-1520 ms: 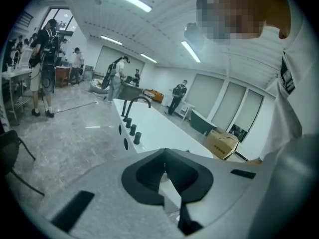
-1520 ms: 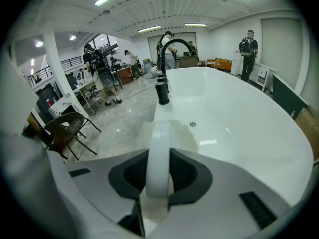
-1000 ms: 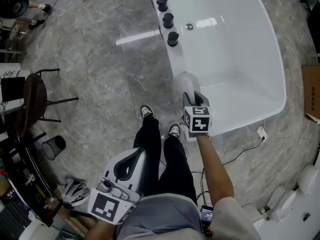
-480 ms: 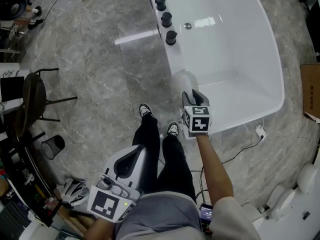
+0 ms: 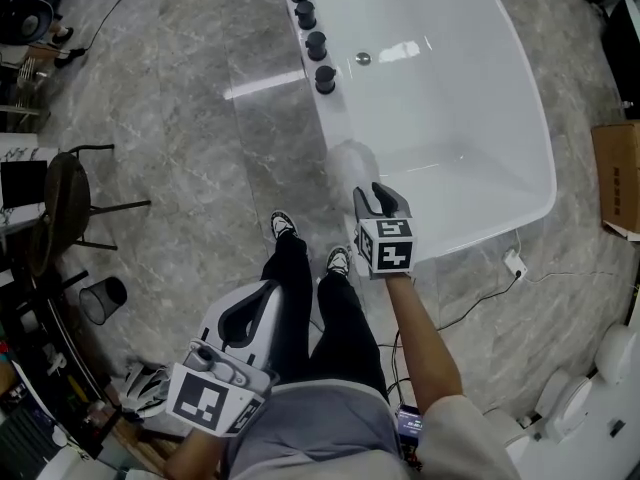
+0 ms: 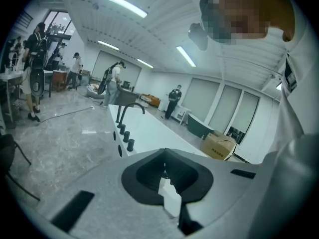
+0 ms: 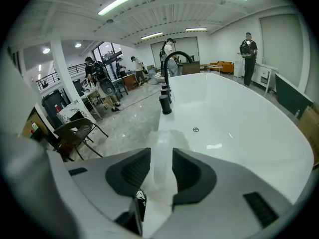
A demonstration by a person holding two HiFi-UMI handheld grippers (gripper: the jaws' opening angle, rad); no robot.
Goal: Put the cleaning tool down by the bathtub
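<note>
placed: cleaning tool (image 5: 352, 158) on bathtub (image 5: 470, 88) rim, 11 o'clock of right gripper (image 5: 378, 199) | jaws just spread apart around it | left gripper (image 6: 164, 154) pressed together | remaining: withdraw

A grey marbled floor (image 5: 190, 138) fills the frame. 1 white bathtub (image 5: 450, 98) stands on it at upper right. At left stands 1 dark chair (image 5: 60, 203), with 1 black mesh wastebasket (image 5: 104, 299) below it. A cardboard box (image 5: 614, 176) sits at the right edge. A white cable (image 5: 470, 303) trails lower right, and 2 shoes (image 5: 285, 225) stand at centre.
</note>
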